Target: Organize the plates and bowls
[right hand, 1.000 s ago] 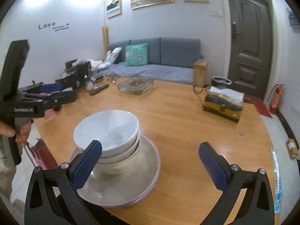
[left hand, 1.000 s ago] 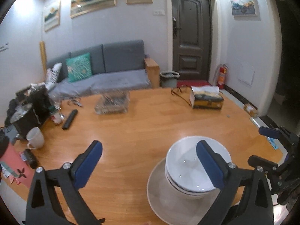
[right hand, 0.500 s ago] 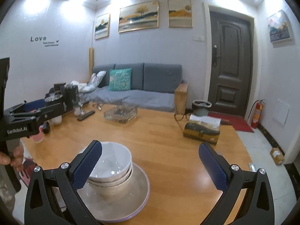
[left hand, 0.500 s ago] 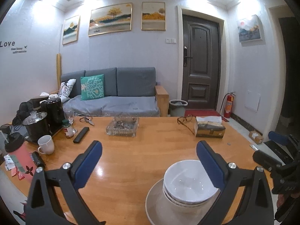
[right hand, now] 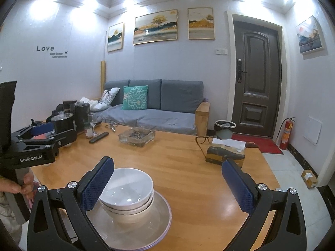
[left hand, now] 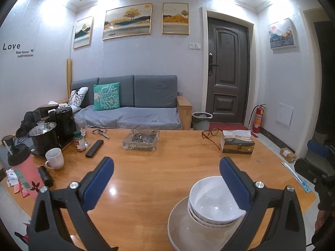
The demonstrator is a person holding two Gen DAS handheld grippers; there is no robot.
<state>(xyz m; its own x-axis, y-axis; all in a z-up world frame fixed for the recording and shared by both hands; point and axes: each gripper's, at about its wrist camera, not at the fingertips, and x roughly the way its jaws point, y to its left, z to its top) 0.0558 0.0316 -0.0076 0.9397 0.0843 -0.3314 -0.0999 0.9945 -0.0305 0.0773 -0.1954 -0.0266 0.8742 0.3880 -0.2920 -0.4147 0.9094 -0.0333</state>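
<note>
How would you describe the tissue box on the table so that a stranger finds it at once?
Start at the wooden table and go to its far right side, towards the dark door. The tissue box lies there, just right of the brown glasses. It is the only cardboard box on the table, dark and gold, with white tissue showing at the top.

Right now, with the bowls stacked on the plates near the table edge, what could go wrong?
1. The bowls sit off-centre on the plates, toward the left rim; lifting the plates may tip the stack.
2. The plates lie close to the near edge of the table, so a push from either open claw, left claw or right claw, might slide them off.
3. The bowls look loosely nested and could rattle or shift if only the top one is gripped.
</note>
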